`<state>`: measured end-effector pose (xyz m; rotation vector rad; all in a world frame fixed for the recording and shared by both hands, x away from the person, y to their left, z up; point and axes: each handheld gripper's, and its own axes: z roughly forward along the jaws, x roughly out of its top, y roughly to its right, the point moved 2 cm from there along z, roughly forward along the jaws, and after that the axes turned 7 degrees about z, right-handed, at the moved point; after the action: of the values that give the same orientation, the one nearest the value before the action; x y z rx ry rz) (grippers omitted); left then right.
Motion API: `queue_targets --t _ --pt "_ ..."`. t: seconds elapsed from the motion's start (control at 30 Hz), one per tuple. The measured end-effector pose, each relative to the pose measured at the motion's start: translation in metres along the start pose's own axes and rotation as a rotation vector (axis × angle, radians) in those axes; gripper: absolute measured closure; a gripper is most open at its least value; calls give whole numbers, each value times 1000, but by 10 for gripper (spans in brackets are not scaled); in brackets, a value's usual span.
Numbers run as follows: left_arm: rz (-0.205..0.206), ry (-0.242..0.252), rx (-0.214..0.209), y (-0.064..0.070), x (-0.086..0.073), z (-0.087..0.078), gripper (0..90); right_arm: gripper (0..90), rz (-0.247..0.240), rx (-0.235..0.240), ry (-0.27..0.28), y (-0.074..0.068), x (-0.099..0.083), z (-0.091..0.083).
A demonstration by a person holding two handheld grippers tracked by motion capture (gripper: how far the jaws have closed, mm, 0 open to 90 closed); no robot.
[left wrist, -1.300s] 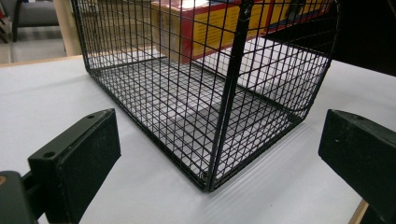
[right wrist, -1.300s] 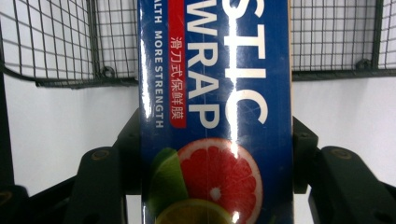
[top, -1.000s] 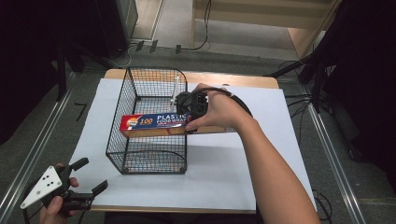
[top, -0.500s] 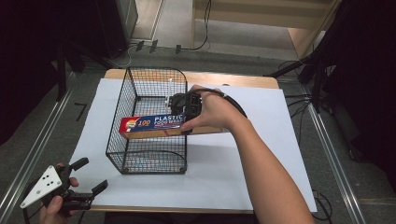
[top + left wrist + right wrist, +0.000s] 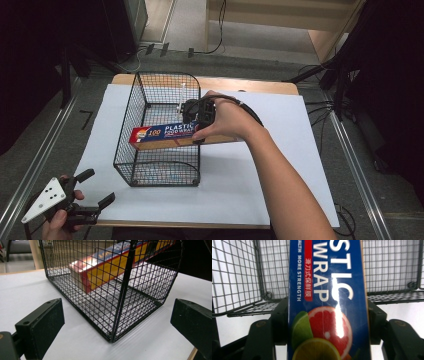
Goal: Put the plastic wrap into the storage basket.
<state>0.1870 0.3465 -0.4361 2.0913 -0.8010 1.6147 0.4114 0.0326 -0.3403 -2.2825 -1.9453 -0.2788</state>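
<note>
Two grippers are in use. Nearest the person, the left gripper point(image 5: 95, 192) hangs off the table's near left corner, jaws spread wide and empty; it sits where it did a second ago. Its own view looks between the parted jaws at a corner of the wire basket point(image 5: 120, 302) standing on the white sheet point(image 5: 37, 292).

Farther out, the right gripper point(image 5: 196, 114) clamps the plastic wrap box point(image 5: 165, 134) across its width; in the right gripper view both jaws press the box's point(image 5: 327, 300) long sides. Since a second ago the box has slid farther left into the basket point(image 5: 150, 100): its left end now sits deeper inside, its right end reaching out over the basket's right wall.

The right hand point(image 5: 227, 120) covers the box's right end. Whether the box touches the basket floor cannot be told. The box's lettering is cut off in the right gripper view.
</note>
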Motion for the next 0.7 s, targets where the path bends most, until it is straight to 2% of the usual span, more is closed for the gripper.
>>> queue_targets --t 0.03,0.13,0.17,0.23,0.27,0.3,0.37,0.43,0.7 --pt "0 -1 0 0 0 0 0 349 -1 2 24 0 0 -3" --pt "0 -3 -1 0 0 0 0 199 21 -11 88 2 0 -15" --pt "0 -2 -1 0 0 0 0 189 26 -25 117 3 0 -20" --pt "0 -2 0 0 0 0 0 189 33 -21 176 3 -1 -30" --pt "-1 -2 0 0 0 0 0 180 32 -16 188 3 -1 -33" --pt "-1 -2 0 0 0 0 0 174 36 -15 184 2 -2 -35" --pt "0 -2 0 0 0 0 0 171 24 -44 172 2 -3 -37" --pt "-1 -2 0 0 0 0 0 171 18 -46 149 2 -6 -37" --pt "-3 -3 0 0 -1 2 0 155 56 -43 168 10 -24 -42"
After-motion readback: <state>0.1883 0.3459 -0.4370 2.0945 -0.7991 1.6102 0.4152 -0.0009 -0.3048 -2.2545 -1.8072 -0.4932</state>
